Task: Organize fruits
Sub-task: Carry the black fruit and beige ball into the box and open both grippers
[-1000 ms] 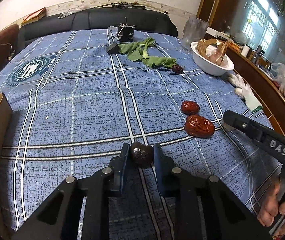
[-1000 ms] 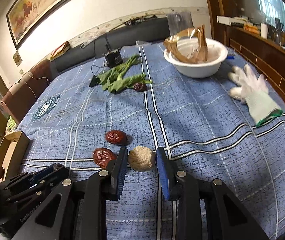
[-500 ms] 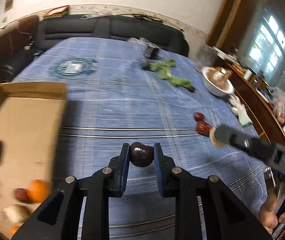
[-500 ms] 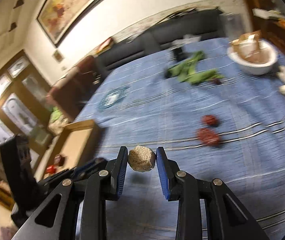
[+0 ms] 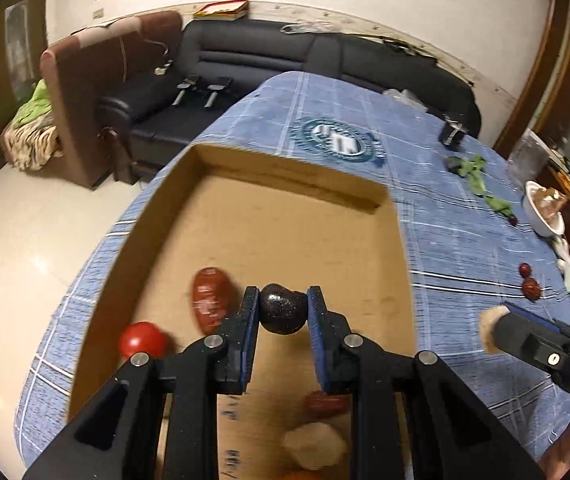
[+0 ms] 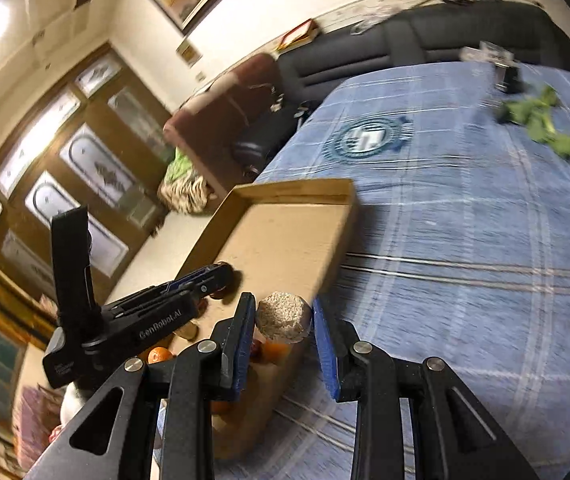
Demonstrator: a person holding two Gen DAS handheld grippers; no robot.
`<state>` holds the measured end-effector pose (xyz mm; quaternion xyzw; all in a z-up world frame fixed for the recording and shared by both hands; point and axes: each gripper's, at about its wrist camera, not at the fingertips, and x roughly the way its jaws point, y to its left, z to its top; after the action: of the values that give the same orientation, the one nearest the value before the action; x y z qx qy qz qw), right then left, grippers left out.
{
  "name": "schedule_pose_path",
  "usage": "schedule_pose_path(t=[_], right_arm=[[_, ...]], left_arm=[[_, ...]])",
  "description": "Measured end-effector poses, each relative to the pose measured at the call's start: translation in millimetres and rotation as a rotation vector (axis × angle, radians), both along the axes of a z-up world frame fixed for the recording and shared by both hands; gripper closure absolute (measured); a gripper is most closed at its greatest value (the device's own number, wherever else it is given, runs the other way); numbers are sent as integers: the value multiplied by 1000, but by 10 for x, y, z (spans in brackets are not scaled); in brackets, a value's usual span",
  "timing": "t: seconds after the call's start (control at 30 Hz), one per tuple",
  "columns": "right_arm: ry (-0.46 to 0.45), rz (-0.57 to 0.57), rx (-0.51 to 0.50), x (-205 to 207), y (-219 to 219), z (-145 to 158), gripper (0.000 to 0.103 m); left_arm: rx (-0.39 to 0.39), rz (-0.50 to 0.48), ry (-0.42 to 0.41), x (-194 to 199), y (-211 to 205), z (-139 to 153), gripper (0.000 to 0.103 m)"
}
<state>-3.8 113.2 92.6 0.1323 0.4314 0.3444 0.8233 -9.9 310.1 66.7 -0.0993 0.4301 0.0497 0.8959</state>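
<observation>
Left wrist: our left claw (image 5: 283, 314), gripping the dark fruit (image 5: 283, 309), has moved over the cardboard box (image 5: 285, 216) holding a tomato (image 5: 142, 339). Right wrist: our right claw (image 6: 283, 316), gripping the tan fruit (image 6: 283, 316), has reached the box's rim.

A blue tabletop (image 5: 465, 248) cloth with white-and-dark plaid lines carries a tan cardboard box (image 5: 285, 216) holding a red tomato (image 5: 142, 340), while black tongs (image 5: 283, 312) grip a dark, near-black fruit (image 5: 283, 314).
</observation>
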Motion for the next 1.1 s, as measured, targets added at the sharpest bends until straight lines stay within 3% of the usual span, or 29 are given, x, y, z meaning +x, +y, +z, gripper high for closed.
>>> schedule_pose_path(t=[0.27, 0.57, 0.63, 0.87, 1.03, 1.1], right_arm=[[-36, 37, -163, 238, 664, -250, 70], [-31, 27, -189, 331, 750, -391, 69], [-25, 15, -178, 361, 711, -393, 68], [-24, -17, -152, 357, 576, -311, 66], [-55, -45, -133, 211, 311, -161, 65], [-72, -60, -129, 137, 143, -103, 64]], left_arm=[[-11, 4, 59, 57, 108, -217, 80], [-49, -1, 60, 22, 130, -223, 77], [-60, 0, 48, -7, 144, -185, 64], [-69, 14, -8, -185, 109, 53, 53], [-35, -8, -75, -405, -182, 280, 22], [0, -28, -97, -498, -410, 348, 19]])
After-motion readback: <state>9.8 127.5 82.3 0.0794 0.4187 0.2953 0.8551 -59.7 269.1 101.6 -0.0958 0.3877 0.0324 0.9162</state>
